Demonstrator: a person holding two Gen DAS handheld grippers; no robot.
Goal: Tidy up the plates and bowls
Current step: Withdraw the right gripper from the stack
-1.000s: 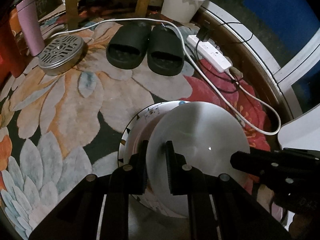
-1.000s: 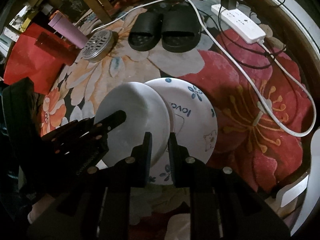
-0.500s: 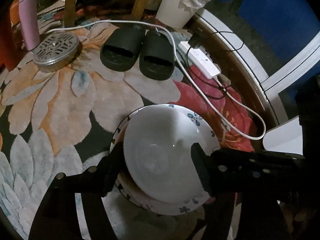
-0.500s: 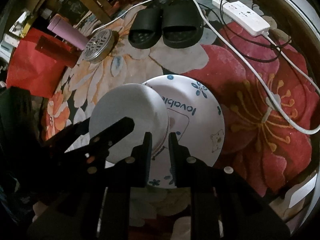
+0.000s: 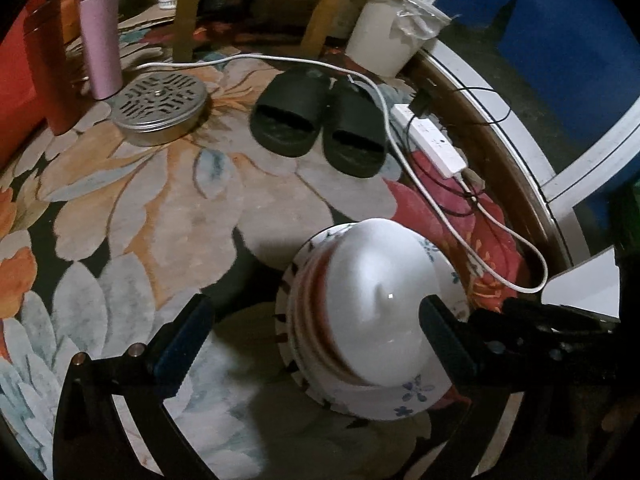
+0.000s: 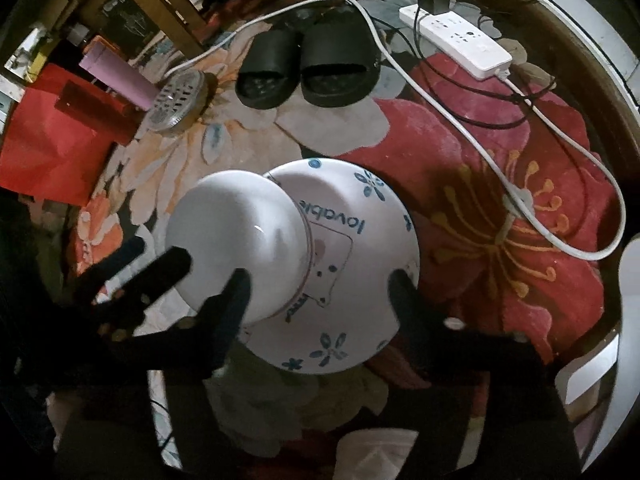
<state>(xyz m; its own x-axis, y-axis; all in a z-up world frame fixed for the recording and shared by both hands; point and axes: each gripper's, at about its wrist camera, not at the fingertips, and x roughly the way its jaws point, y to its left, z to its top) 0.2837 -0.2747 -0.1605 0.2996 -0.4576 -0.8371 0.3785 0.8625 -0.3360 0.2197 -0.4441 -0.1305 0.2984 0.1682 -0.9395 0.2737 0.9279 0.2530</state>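
A white bowl (image 6: 236, 240) is lying on a flowered plate (image 6: 360, 264) that is resting on the floral rug (image 5: 152, 208). The left gripper (image 5: 316, 340) and right gripper (image 6: 320, 296) are both opening, their jaws spreading wide and gripping nothing. Black slippers (image 5: 320, 120) are sitting farther back on the rug.

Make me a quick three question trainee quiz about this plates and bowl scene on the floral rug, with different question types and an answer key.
1. True or false: the plain white bowl rests on the "lovable" plate.
2. Multiple choice: what lies beside the black slippers? A) a power strip B) a kettle C) a broom
3. Fill in: the pink tumbler stands behind the round metal ____.

Key: 1 true; 2 A, the power strip; 3 tin.
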